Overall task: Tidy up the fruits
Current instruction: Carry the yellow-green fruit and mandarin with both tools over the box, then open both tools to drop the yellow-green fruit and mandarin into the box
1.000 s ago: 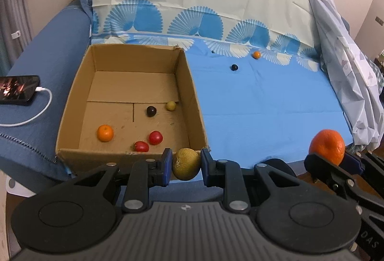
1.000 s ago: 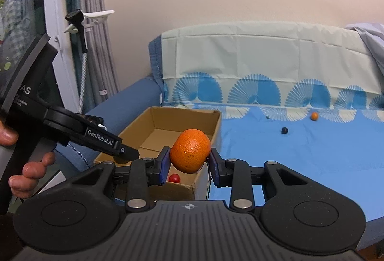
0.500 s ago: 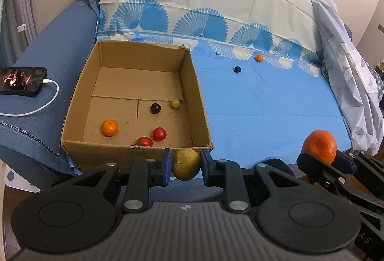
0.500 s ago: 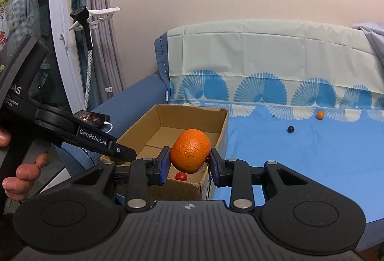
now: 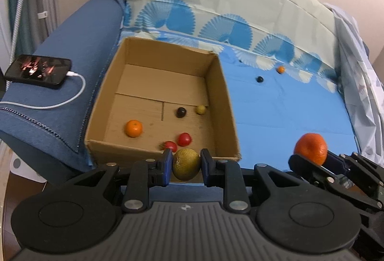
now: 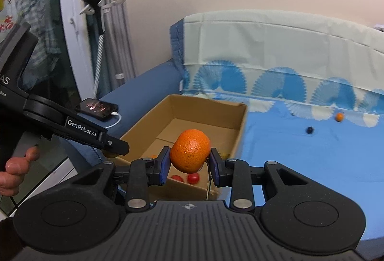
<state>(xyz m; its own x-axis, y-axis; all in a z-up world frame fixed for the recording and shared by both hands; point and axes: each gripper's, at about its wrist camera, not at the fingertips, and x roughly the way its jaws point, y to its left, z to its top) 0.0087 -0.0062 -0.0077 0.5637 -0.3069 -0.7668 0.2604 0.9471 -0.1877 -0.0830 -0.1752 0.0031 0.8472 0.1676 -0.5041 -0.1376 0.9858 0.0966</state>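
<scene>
Fruits: five lie in the cardboard box (image 5: 223, 102) on the sofa: small orange (image 5: 134, 128), two red (image 5: 184, 139), one dark, one yellow.
Left gripper (image 5: 186, 165): fingers clamped on a yellow-green fruit (image 5: 186, 164), at the box's near wall.
Right gripper (image 6: 189, 160): fingers clamped on a large orange (image 6: 190, 150), near the box.
Left to do: both held fruits to be dropped in; a dark fruit (image 5: 259, 79) and a small orange one (image 5: 280, 69) lie loose on the blue sheet (image 5: 288, 112).
Progress: judged past halfway.
</scene>
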